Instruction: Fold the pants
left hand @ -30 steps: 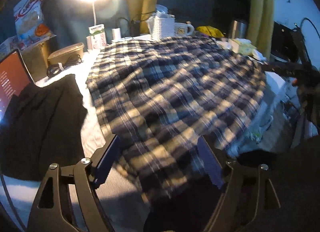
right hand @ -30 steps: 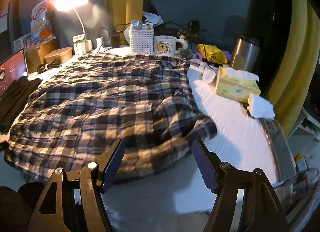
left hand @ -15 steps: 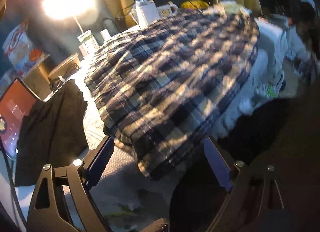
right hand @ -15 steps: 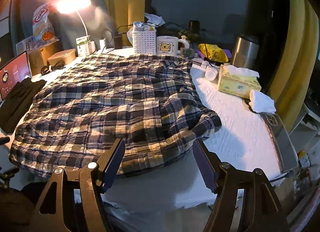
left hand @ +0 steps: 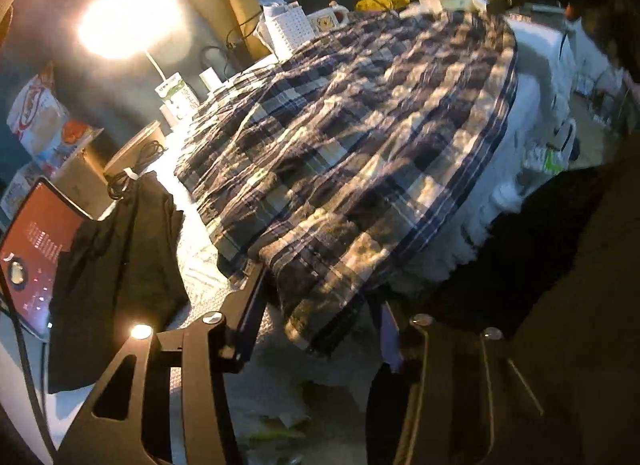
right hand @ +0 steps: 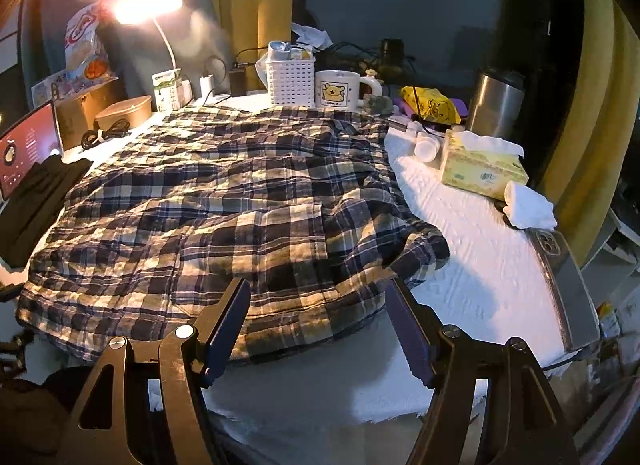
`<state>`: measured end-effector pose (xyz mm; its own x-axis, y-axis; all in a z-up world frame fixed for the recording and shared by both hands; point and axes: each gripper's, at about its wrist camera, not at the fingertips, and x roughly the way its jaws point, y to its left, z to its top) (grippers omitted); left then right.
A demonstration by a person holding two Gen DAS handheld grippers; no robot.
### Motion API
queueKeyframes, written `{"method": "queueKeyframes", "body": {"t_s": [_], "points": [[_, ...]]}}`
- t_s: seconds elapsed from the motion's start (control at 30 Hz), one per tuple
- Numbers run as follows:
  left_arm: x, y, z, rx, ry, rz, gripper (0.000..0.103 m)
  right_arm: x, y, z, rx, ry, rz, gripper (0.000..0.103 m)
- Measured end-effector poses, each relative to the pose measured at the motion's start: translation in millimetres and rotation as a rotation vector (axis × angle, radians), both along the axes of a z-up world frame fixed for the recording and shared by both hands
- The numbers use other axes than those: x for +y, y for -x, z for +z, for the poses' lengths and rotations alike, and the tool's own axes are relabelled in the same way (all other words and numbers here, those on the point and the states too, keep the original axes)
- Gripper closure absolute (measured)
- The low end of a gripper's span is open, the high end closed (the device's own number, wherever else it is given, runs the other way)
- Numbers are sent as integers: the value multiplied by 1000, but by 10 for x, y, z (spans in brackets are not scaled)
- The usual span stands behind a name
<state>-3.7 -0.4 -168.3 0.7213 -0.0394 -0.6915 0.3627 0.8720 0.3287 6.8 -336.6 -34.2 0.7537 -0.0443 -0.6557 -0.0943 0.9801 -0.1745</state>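
Plaid pants are lying spread over the white-covered table in the left wrist view, their near corner drooping off its edge, likely for an easy pinch; the left gripper is straddling that corner, jaws apart. In the right wrist view, the pants are lying rumpled; the right gripper is hovering agape at their near hem

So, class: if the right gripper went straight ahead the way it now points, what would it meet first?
Most likely the near hem of the navy-and-cream plaid pants on the white-covered table. The open right gripper points at that edge, though depth is hard to judge.
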Motion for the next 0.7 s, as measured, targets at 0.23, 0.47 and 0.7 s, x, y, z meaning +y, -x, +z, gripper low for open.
{"method": "queueKeyframes", "body": {"t_s": [0.23, 0.47, 0.7], "points": [[74, 14, 202, 2, 150, -29, 68, -110, 14, 33, -10, -2, -32, 31], [162, -72, 276, 39, 255, -10, 67, -215, 22, 51, -12, -11, -55, 31], [105, -113, 287, 15, 225, -13, 58, -191, 7, 12, 3, -12, -45, 31]]}}
